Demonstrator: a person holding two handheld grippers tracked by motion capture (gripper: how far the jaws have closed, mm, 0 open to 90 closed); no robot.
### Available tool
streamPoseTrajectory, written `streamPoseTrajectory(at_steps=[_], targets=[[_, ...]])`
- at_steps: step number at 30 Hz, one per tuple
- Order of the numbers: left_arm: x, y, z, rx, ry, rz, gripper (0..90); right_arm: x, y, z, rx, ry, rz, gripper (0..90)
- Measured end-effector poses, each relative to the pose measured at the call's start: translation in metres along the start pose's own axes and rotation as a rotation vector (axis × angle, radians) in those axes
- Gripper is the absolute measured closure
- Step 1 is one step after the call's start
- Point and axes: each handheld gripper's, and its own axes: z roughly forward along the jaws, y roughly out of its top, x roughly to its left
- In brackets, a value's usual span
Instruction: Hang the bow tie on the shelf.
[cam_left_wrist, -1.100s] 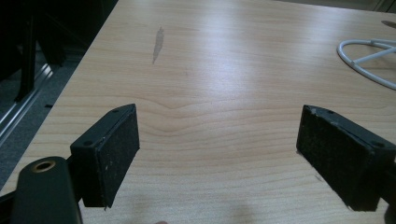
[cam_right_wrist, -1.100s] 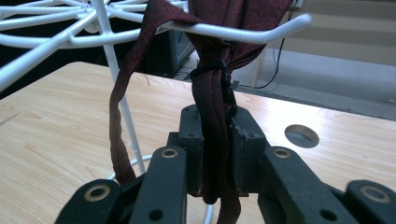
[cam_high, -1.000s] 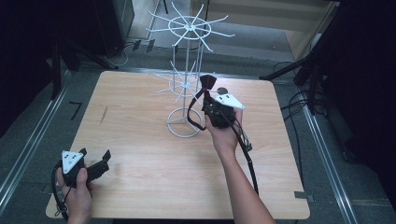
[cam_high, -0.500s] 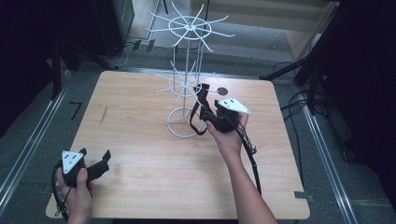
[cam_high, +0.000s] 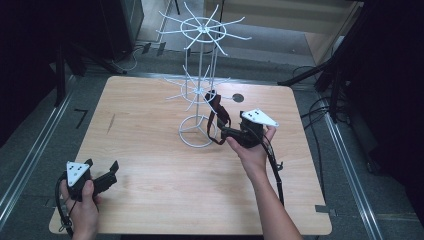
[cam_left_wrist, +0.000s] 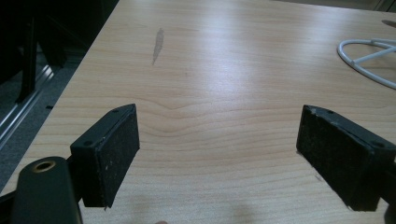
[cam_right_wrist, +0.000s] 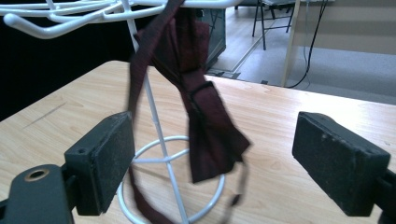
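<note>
A white wire rack (cam_high: 202, 60) stands on the wooden table (cam_high: 150, 190), its ring base (cam_right_wrist: 140, 154) near the table's middle. A dark red bow tie (cam_high: 218, 107) hangs by its strap from a lower arm of the rack (cam_right_wrist: 56, 25). My right gripper (cam_high: 223, 134) sits just right of the base and points at the tie. Its jaws have just been opening and now stand wide. The bow tie (cam_right_wrist: 210, 135) dangles ahead between them, and neither pad touches it. At the front left corner my left gripper (cam_high: 102, 166) is open over bare wood, with nothing between its pads (cam_left_wrist: 116, 149).
A small dark round hole (cam_high: 238, 98) marks the table behind the rack. Metal rails (cam_high: 30, 160) run along both sides of the table, and cables (cam_high: 320, 107) lie on the floor at the right. The rack's ring base (cam_left_wrist: 369, 60) lies far ahead of the left gripper.
The right gripper's jaws have opened and let go of the bow tie, which now hangs from the rack. The right hand has drawn back to the right. The left hand has stayed put.
</note>
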Motion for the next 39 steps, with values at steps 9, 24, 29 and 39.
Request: streamPoseTrajectory(at_steps=[9, 24, 29, 39], targets=[[-0.001, 0.0, -0.001, -0.01, -0.004, 0.004, 13.7, -0.012, -0.008, -0.019, -0.01, -0.011, 0.012, 13.5], [-0.001, -0.001, -0.001, -0.011, -0.005, 0.005, 13.7, -0.043, -0.032, -0.047, 0.01, -0.058, 0.023, 13.5], [-0.001, -0.001, -0.001, -0.015, -0.004, 0.002, 13.7, -0.055, -0.042, -0.058, 0.013, -0.076, 0.036, 13.5], [-0.001, -0.001, -0.001, -0.014, -0.003, 0.003, 13.7, -0.071, -0.054, -0.076, 0.013, -0.102, 0.054, 13.6]])
